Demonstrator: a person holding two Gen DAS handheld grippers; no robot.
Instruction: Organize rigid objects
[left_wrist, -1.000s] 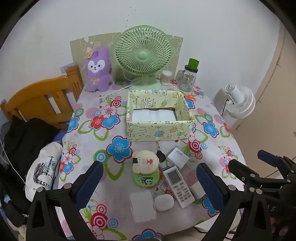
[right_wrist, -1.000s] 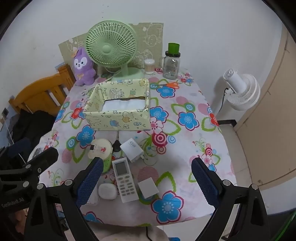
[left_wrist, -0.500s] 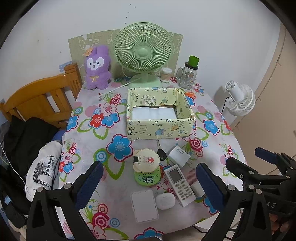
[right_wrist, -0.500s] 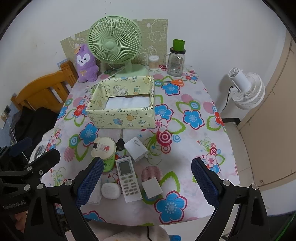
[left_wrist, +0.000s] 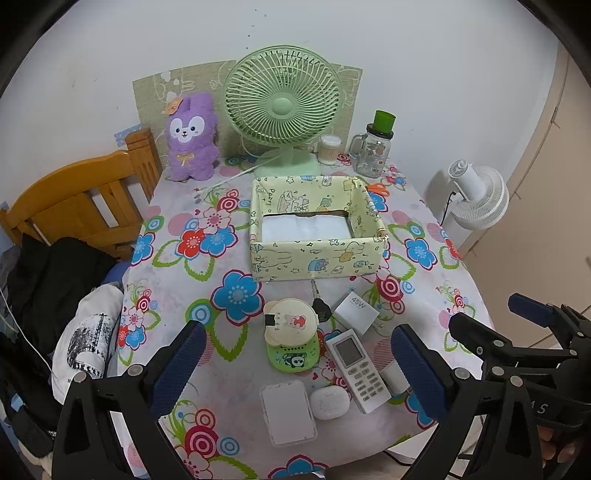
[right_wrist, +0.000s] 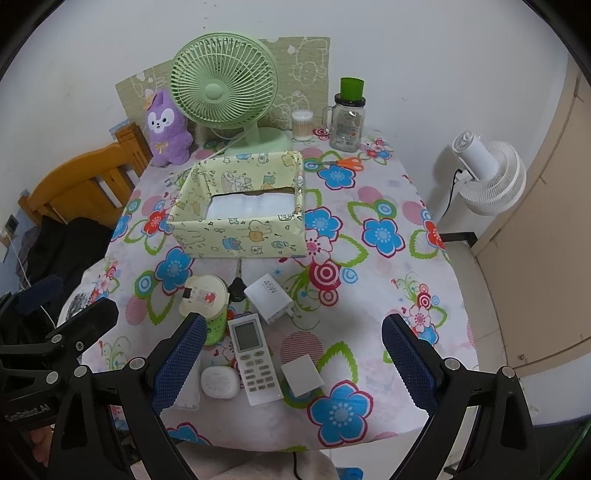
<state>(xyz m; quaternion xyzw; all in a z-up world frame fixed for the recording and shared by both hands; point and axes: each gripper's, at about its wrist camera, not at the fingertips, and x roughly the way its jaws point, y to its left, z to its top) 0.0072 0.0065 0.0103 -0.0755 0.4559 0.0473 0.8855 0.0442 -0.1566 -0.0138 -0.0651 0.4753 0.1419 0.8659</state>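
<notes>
Left wrist view, both claws gaping empty, remote (left_wrist: 357, 370) beside charger (left_wrist: 356, 309), box (left_wrist: 317, 254) behind.

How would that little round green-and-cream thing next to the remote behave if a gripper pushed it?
The round gadget looks like hard plastic, so probably stiff. It stands upright with a wide cream top on a narrower green base, so a high push might tip it. Its round shape suggests it could roll toward the remote once over.

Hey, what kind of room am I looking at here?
Probably a home, perhaps a bedroom or living corner: a table under a flowered tablecloth, a purple plush rabbit beside a green desk fan, and a wooden chair draped with clothes.
</notes>
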